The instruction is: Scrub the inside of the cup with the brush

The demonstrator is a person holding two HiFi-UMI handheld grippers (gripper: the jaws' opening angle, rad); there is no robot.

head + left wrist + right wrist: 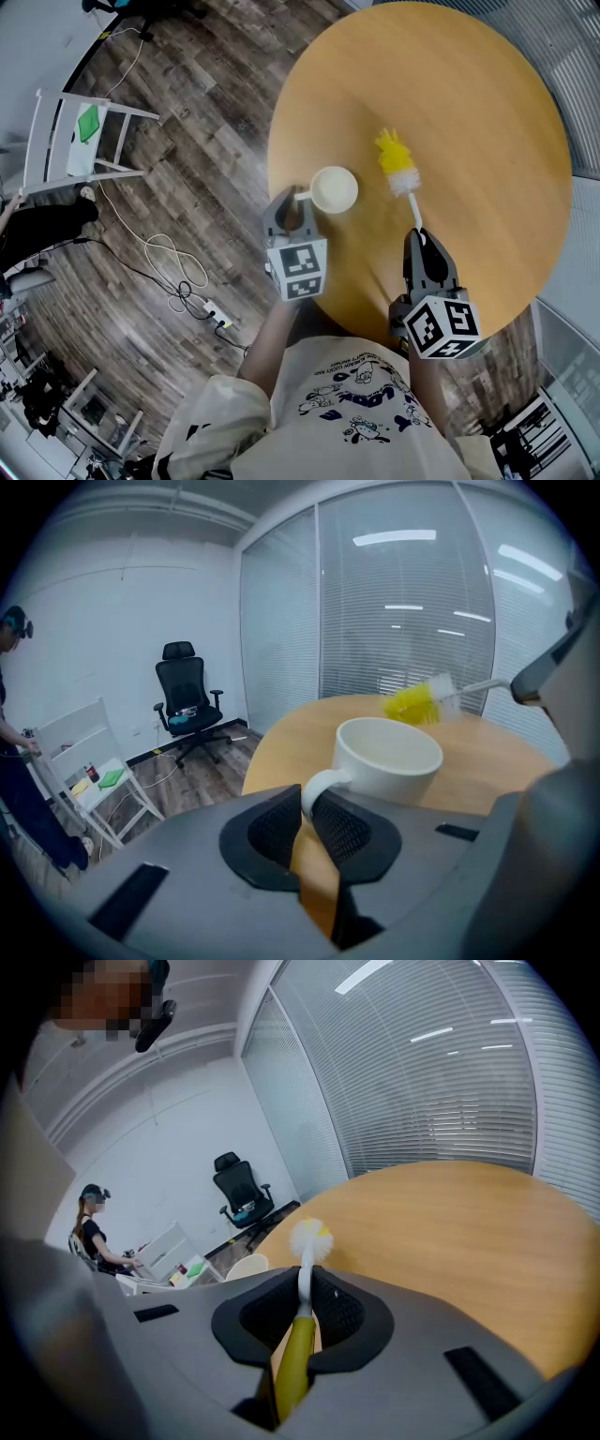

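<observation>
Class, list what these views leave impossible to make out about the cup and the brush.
The cup, inside floor: left gripper view, near wall hides it; head view, too small to judge dirt.
The brush, handle end: head and right gripper views, buried inside the right gripper.
The cup, right gripper view: gripper body hides all but a rim.

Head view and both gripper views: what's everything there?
table: one, light wood, on the wooden floor
cup: one, cream, near the table's left edge
brush: one, yellow and white, right of the cup
office chair: one, black, by the glass wall
rack: one, white, on the floor
cables: several, black and white, on the floor
bystander: one, dark clothes, beside the rack
left gripper: one, grey, shut on the cup's handle
right gripper: one, grey, shut on the brush
</observation>
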